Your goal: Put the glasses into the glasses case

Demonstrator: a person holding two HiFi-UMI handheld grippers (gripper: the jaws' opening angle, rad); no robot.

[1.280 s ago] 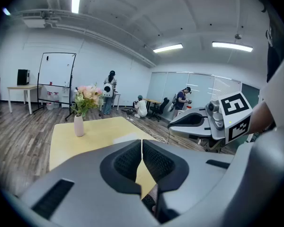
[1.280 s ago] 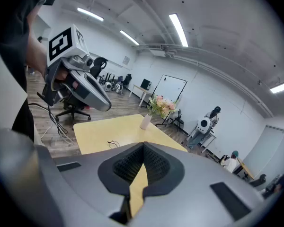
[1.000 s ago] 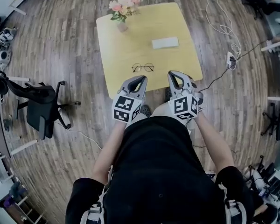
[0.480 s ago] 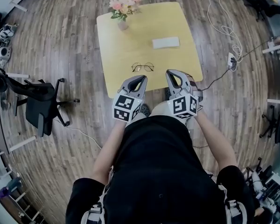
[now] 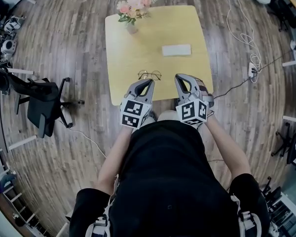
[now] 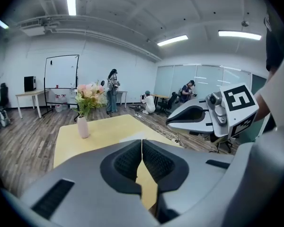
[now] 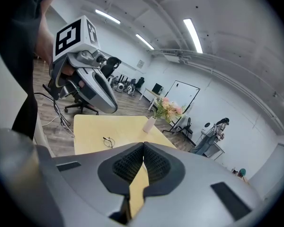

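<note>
Thin wire-rimmed glasses (image 5: pixel 149 75) (image 7: pixel 108 141) lie on the yellow table (image 5: pixel 138 48) near its front edge. A pale, flat glasses case (image 5: pixel 176 50) rests further back on the table's right half. My left gripper (image 5: pixel 147 82) (image 6: pixel 142 141) hangs shut and empty at the front edge, just short of the glasses. My right gripper (image 5: pixel 180 77) (image 7: pixel 143 147) is shut and empty too, to the right of the glasses over the table's front edge. The case is hidden behind the jaws in both gripper views.
A white vase of pink flowers (image 5: pixel 131 9) (image 6: pixel 84 111) stands at the table's far left corner. A black office chair (image 5: pixel 42 110) sits on the wood floor to the left. Cables and a power strip (image 5: pixel 250 69) lie on the floor to the right. People stand far back in the room.
Both grippers have edged forward toward the table's front edge, closing on the glasses. Their jaws stay shut. The glasses and the case have not moved on the table.
</note>
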